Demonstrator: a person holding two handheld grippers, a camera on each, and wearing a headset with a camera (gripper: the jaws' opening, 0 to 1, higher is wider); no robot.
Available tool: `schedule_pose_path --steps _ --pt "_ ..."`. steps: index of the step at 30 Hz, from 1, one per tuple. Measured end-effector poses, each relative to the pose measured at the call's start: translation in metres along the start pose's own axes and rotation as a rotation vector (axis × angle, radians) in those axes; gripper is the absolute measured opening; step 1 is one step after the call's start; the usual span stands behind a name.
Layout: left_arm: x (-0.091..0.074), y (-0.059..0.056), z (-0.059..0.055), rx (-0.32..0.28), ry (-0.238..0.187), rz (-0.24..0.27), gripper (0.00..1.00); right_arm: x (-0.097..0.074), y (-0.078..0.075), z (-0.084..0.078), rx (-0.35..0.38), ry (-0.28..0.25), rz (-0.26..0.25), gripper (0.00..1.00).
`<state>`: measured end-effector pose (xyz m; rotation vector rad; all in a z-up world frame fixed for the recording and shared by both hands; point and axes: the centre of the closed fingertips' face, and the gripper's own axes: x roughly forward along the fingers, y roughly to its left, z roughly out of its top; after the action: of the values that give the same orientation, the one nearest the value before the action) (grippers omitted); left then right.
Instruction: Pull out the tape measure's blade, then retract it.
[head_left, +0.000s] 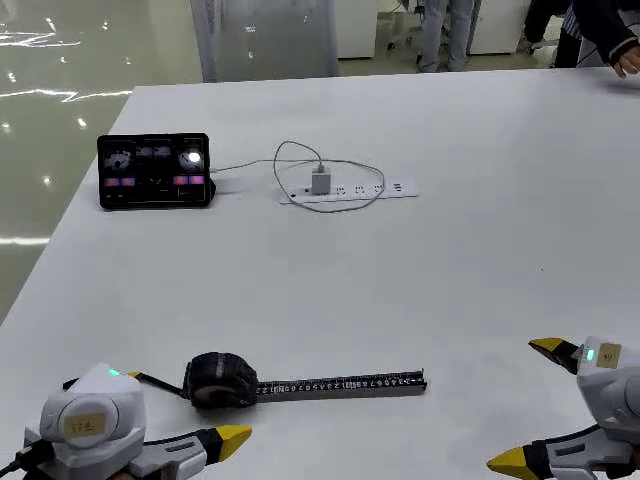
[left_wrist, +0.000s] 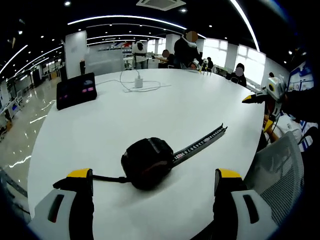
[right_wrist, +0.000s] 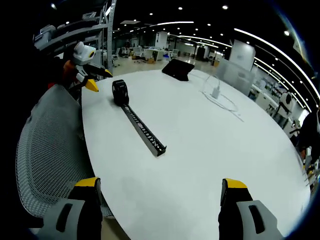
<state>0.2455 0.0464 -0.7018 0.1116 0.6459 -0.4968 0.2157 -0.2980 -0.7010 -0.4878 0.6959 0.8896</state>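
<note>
White workbench (head_left: 400, 270): at the bottom corners my left gripper (head_left: 183, 406) and right gripper (head_left: 530, 404) hang open and empty, flanking the tape measure (head_left: 218, 379) at lower left, its blade (head_left: 340, 385) pulled out rightward, probably poised to retract it; tablet (head_left: 154, 170) upper left.

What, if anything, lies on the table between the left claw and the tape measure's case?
Nothing visible does. The open left claw faces the tape measure's case across bare white table; only the case's own black strap trails toward one jaw.
</note>
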Motion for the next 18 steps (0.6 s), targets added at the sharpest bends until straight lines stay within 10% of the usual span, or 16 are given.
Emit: schedule_pose_path --steps 18 --pt "0.019 -0.012 0.016 -0.032 -0.091 0.074 0.99 0.02 -0.02 0.02 -0.107 0.033 0.085 0.99"
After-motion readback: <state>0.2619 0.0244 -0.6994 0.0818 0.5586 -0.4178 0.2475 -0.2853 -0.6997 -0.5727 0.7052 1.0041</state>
